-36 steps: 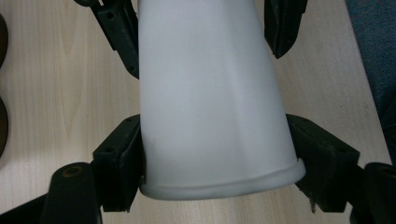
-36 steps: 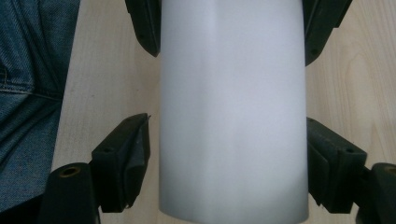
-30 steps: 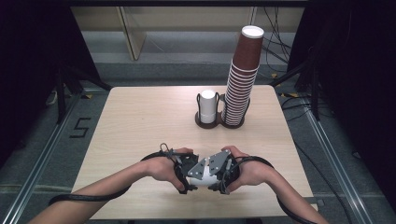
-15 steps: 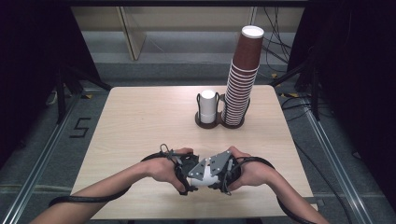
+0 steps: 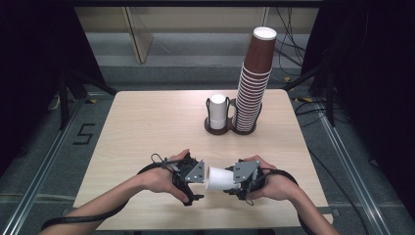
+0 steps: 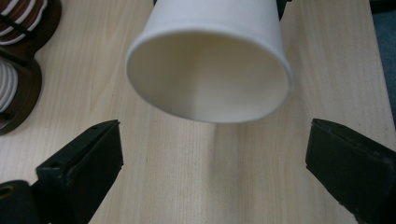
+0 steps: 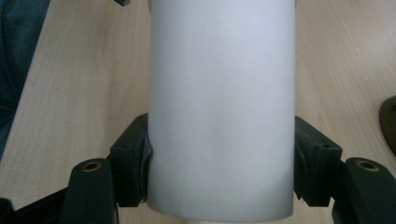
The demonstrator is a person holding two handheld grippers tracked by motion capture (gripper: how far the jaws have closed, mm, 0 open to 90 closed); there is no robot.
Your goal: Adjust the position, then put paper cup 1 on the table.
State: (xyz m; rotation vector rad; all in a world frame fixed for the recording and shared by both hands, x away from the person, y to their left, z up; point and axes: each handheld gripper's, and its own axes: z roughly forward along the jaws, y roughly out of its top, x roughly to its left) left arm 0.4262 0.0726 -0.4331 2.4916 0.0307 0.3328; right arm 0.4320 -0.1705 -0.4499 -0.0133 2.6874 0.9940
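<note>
We have the white cup clamped in our right gripper, low in the frame, our left gripper just opened wide off it (the holder at upper centre awaits it).

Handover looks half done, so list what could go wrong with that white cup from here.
1. Only the right tool is clamped on the white cup, near its base; the paper wall could buckle or slip.
2. The left tool has just been opening, its jaws wide apart off the cup's rim; a wrong move could knock the cup loose.
3. The tall stack of brown cups could topple if bumped.
</note>
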